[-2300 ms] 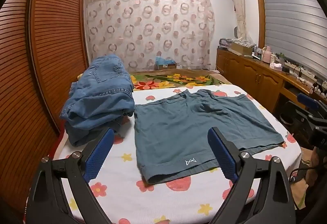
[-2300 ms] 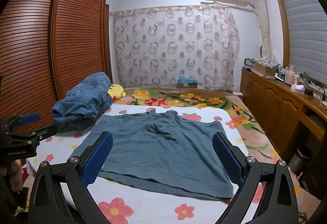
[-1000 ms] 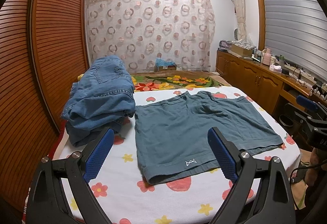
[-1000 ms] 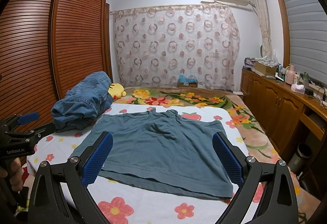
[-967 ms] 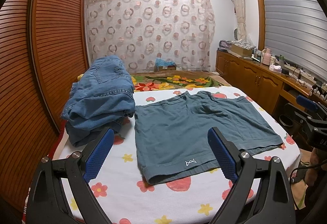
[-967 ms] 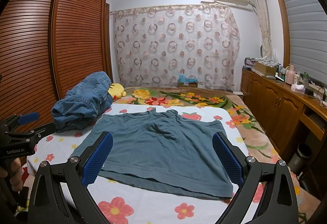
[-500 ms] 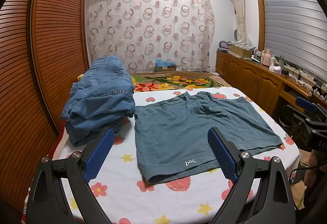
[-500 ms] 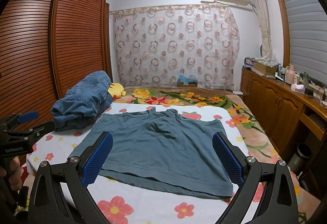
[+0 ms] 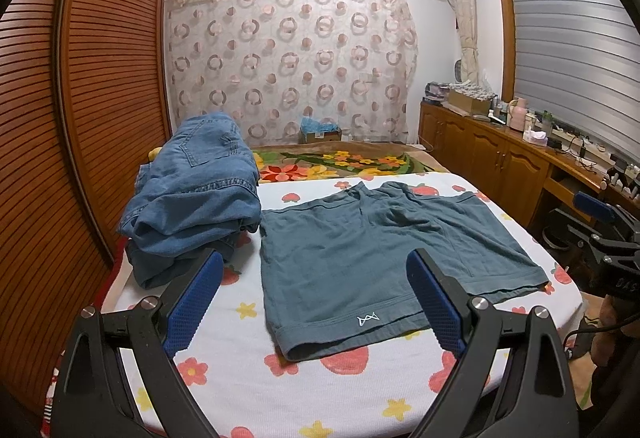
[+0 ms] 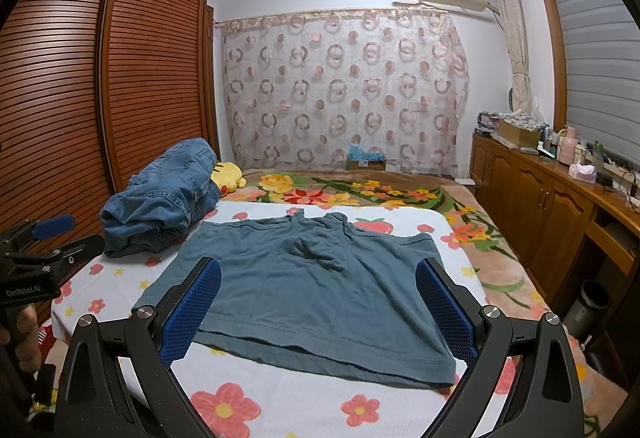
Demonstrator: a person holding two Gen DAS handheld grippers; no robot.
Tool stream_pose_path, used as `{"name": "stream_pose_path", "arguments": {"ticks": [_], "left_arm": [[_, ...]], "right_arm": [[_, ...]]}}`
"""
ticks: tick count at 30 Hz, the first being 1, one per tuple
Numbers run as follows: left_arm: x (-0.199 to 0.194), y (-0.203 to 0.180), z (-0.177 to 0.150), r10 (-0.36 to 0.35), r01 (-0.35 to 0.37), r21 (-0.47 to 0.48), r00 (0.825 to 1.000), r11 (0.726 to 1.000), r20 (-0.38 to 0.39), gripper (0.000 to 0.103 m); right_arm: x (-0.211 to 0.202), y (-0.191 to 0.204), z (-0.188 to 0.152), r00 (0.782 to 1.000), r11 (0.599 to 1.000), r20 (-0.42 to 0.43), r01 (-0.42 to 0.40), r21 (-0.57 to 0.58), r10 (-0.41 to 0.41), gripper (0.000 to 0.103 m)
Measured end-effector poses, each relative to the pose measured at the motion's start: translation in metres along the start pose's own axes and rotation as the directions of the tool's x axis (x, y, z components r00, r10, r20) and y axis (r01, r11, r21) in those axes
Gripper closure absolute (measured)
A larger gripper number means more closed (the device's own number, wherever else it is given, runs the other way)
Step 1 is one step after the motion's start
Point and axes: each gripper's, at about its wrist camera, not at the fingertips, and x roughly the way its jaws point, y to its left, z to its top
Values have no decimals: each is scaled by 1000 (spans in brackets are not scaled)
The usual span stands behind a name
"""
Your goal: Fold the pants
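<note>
The left gripper (image 9: 312, 302) hangs above the near edge of the bed (image 9: 248, 370), pointing across it. Its jaws are wide apart and hold nothing. The blue pads (image 9: 192, 304) touch nothing.

The right gripper (image 10: 318, 308) hangs the same way over the near edge, a bit to the side. Its jaws are also wide apart and hold nothing.

The teal shorts (image 9: 380, 258) lie flat and spread out on the bed sheet with its flowers and strawberries. One leg hem with a small white logo (image 9: 368, 319) points at the left gripper.

A pile of blue jeans (image 9: 196, 194) sits just beside the shorts, near the brown wardrobe (image 9: 92, 110). A yellow plush toy (image 10: 228, 174) peeks out behind the jeans.
</note>
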Motion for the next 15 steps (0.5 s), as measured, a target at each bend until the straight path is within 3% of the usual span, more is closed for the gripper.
{"name": "stream_pose_path", "arguments": {"ticks": [15], "left_arm": [[-10,-4,5,8,-8,11,1000,1000,12,10]], "right_arm": [[0,-2,1,1000,1000,-5,3,3,-3,5]]}}
